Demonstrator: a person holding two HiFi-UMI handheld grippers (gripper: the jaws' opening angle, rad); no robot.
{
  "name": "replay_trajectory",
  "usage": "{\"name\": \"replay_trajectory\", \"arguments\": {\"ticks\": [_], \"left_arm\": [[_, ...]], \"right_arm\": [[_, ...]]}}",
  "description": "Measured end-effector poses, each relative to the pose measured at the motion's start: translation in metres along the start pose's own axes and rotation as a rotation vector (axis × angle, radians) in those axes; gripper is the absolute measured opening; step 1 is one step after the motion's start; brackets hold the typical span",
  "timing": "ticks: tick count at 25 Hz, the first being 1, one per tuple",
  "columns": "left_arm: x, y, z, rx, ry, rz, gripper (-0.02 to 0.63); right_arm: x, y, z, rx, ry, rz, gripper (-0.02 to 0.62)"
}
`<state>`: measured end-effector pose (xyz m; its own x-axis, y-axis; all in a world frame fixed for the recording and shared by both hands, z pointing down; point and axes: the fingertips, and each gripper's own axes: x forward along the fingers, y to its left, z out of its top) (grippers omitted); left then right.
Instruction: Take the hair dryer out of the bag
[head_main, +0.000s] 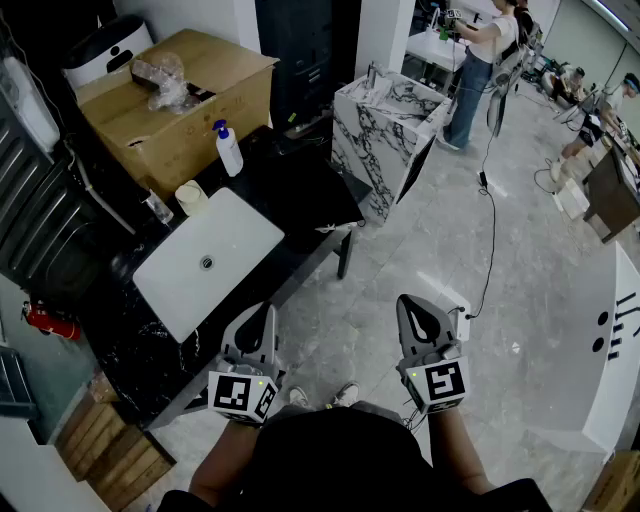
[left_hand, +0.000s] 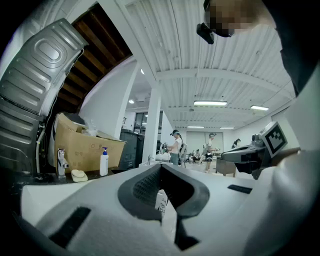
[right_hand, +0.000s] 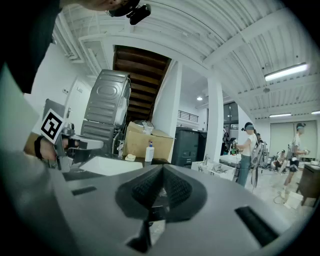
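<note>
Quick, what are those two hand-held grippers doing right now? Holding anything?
Left hand-held gripper: closed, holding nothing.
Right hand-held gripper: closed, holding nothing.

1. No word, brand or number can be read anywhere from here.
2. The left gripper (head_main: 267, 312) and right gripper (head_main: 410, 302) carry only black-and-white square markers (head_main: 243, 393), no letters.
3. A white piece with dark print (left_hand: 161, 201) shows past the left gripper's tips, too small to read.
</note>
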<state>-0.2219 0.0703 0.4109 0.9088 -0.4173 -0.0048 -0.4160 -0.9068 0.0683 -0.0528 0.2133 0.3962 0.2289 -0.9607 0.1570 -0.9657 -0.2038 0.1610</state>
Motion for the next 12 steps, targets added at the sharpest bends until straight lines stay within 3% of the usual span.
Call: {"name": "replay_trajectory", "arguments": {"ticks": [6, 12], "left_arm": [[0.0, -0.008, -0.007, 0.001, 0.023, 0.005, 0.02], [0.001, -0.023, -0.023, 0.007, 0.046, 0.031, 0.02]], "right_arm": [[-0.001, -0.01, -0.006, -0.01, -0.016, 0.006, 0.012], [-0.007, -0.017, -0.042, 0.07, 0.01, 0.063, 0.012]]}}
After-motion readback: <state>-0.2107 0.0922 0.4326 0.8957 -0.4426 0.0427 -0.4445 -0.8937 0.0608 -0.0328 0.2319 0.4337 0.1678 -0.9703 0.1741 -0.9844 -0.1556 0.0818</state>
